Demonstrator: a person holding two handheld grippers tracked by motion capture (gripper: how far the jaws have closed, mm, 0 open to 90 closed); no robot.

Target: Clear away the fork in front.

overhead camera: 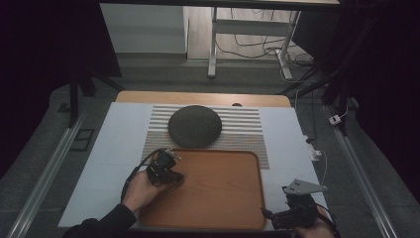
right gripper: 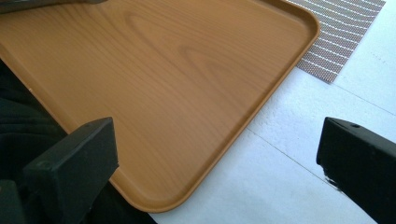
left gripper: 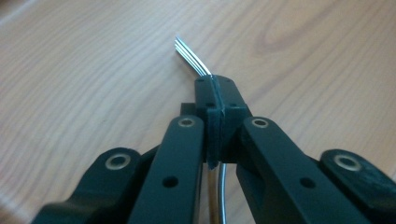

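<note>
A metal fork [left gripper: 190, 57] is clamped between the jaws of my left gripper [left gripper: 215, 86], its tines sticking out past the tips and its handle running back under the jaws. That gripper [overhead camera: 169, 172] hovers low over the left part of a wooden tray [overhead camera: 223, 198]. My right gripper [right gripper: 219, 140] is open with nothing between its jaws, looking across the tray [right gripper: 187, 70] from its near right corner. In the high view this right gripper [overhead camera: 289, 210] sits at the table's front right edge, beside the tray.
A dark round plate [overhead camera: 194, 126] rests on a striped placemat [overhead camera: 247, 129] behind the tray; the mat's corner [right gripper: 345, 32] also shows beyond the tray. A white cover [overhead camera: 119, 148] spreads over the table. Desk legs and cables stand on the floor behind.
</note>
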